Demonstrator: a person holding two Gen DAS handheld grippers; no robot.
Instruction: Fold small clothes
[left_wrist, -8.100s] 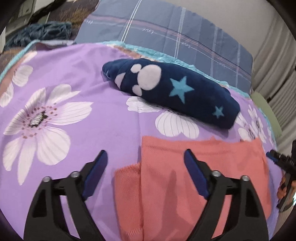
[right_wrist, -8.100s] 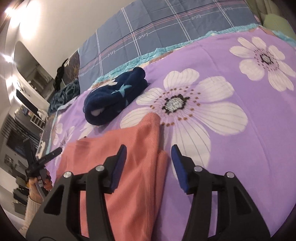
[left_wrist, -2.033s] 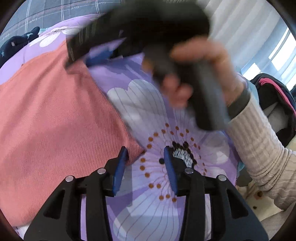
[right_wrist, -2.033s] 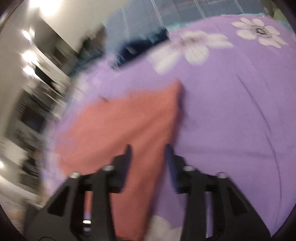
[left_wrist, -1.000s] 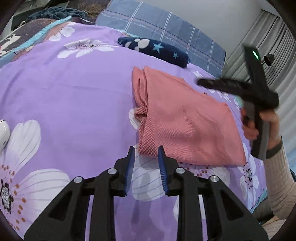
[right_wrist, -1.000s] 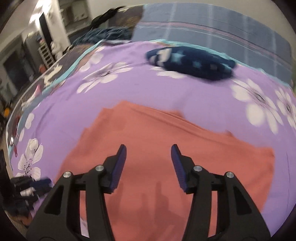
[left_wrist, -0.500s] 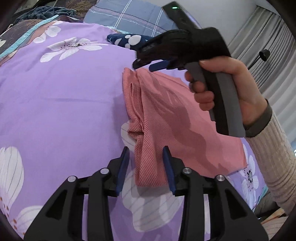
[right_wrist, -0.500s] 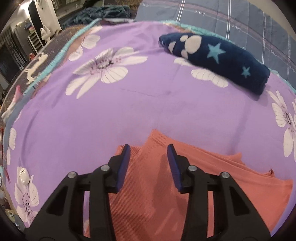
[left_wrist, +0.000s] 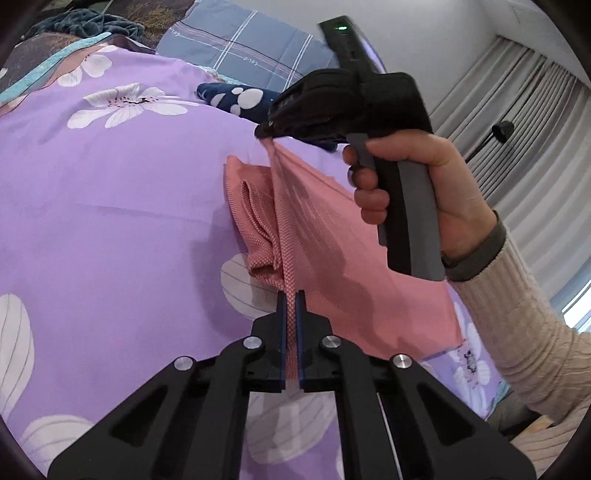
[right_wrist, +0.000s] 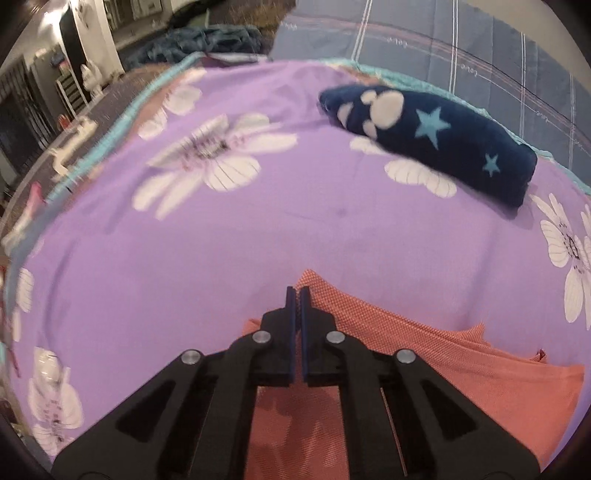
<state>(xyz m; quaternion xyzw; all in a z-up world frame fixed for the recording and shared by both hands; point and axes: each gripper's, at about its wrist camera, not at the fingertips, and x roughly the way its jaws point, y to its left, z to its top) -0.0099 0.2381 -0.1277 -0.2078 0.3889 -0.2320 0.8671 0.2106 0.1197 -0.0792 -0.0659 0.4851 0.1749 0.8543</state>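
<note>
Coral garment (left_wrist: 325, 236) | left gripper (left_wrist: 291, 301), right gripper (right_wrist: 298, 295) both pinch its edge | pillow (left_wrist: 251, 48) reads "love"

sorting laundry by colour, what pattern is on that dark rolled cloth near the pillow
Navy blue cloth with white paw prints and light blue stars; clearest in the right wrist view.

Left gripper (left_wrist: 291, 295) pinches the salmon garment's (left_wrist: 332, 236) near edge. Right gripper (left_wrist: 266, 132) pinches its raised far corner above the purple floral bedspread (left_wrist: 110, 206)
</note>
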